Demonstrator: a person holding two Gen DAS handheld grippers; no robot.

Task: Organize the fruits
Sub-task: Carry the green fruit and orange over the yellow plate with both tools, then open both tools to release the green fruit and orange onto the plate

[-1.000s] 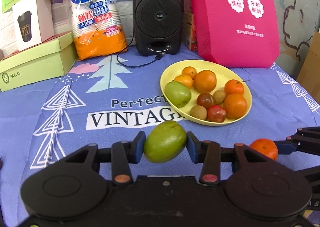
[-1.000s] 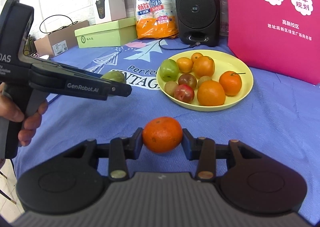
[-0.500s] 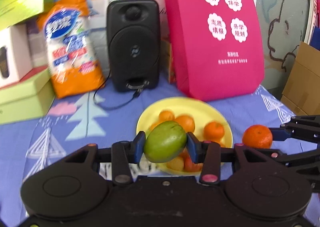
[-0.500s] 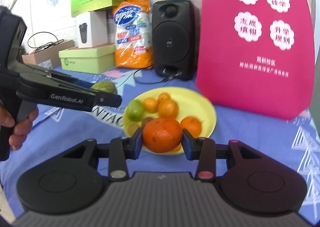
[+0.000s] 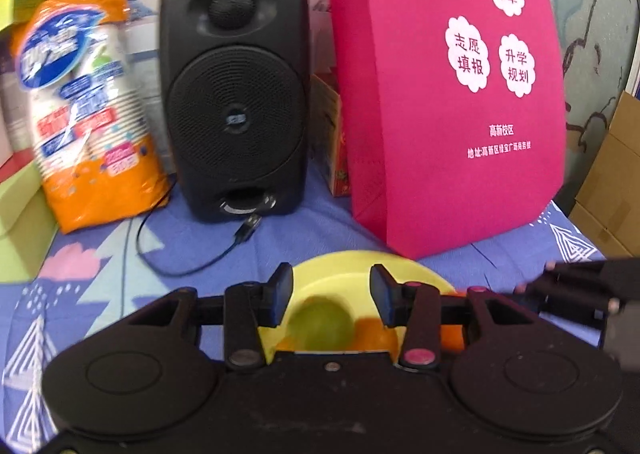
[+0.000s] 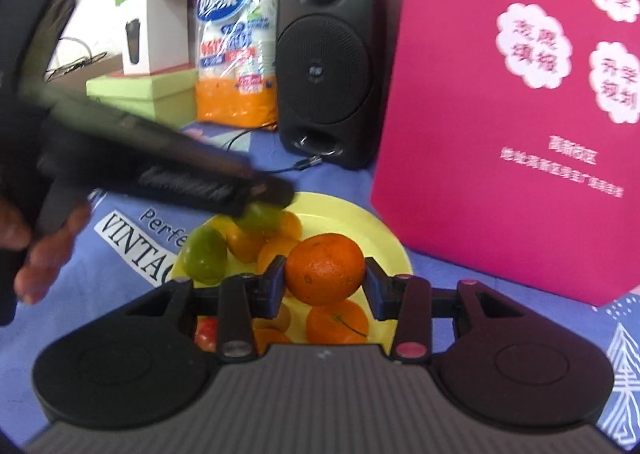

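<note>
My left gripper (image 5: 331, 296) is open over the yellow plate (image 5: 360, 266). The green mango (image 5: 320, 325) sits blurred below its jaws, among the fruit on the plate; it also shows in the right wrist view (image 6: 260, 215) under the left gripper's tip. My right gripper (image 6: 325, 284) is shut on an orange (image 6: 325, 269) and holds it above the plate (image 6: 384, 242), which carries several oranges and another green fruit (image 6: 204, 256). The right gripper's tip shows at the right of the left wrist view (image 5: 576, 286).
A black speaker (image 5: 236, 93) with a cable, an orange pack of paper cups (image 5: 88, 113) and a pink bag (image 5: 452, 93) stand behind the plate. Green boxes (image 6: 140, 91) sit at the left. A blue printed cloth (image 5: 100, 266) covers the table.
My left gripper has opened and let go of the green mango, which has dropped onto the plate. Both grippers have moved forward over the plate; the right still holds the orange.
</note>
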